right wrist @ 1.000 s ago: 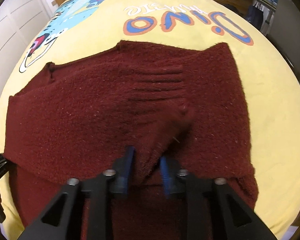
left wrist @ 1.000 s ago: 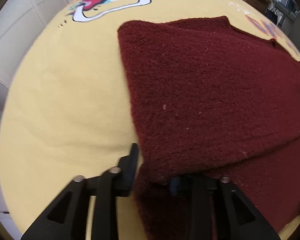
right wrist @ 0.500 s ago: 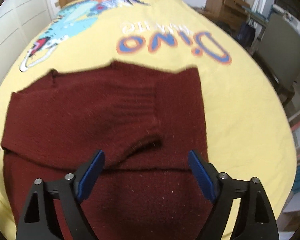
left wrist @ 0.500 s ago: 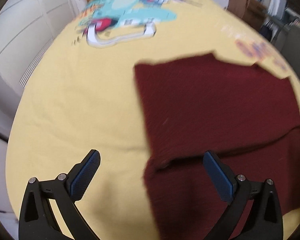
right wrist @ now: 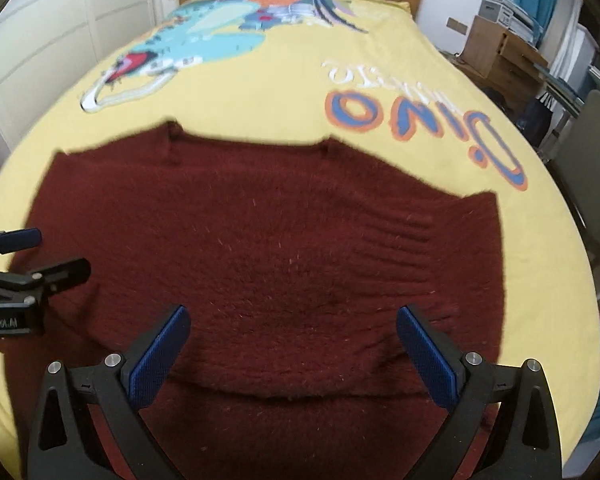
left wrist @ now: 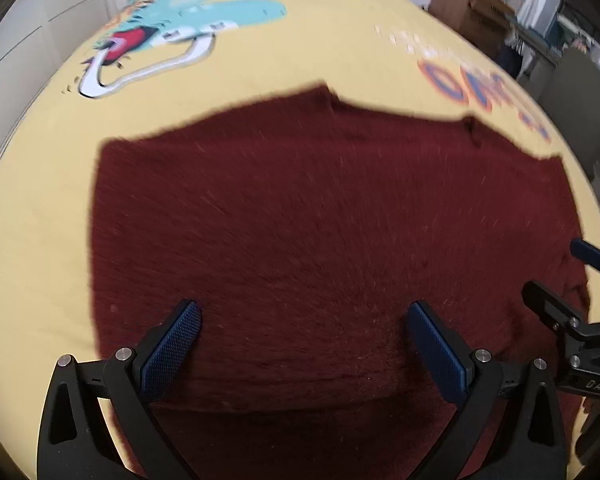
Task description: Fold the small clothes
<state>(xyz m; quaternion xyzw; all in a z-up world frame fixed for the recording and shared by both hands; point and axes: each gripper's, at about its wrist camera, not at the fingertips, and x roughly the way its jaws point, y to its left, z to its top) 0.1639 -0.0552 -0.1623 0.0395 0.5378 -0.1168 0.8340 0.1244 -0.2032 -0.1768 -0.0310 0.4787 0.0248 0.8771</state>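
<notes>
one fuzzy maroon sweater — folded

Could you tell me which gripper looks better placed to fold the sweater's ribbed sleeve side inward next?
Right, probably. The right gripper hangs open over the maroon sweater nearer the ribbed sleeve; the left gripper, also open, is over the opposite side.

We look steeply down from both wrists, close over the maroon sweater (shared, filling each frame's middle) toward the bedspread beyond.
</notes>
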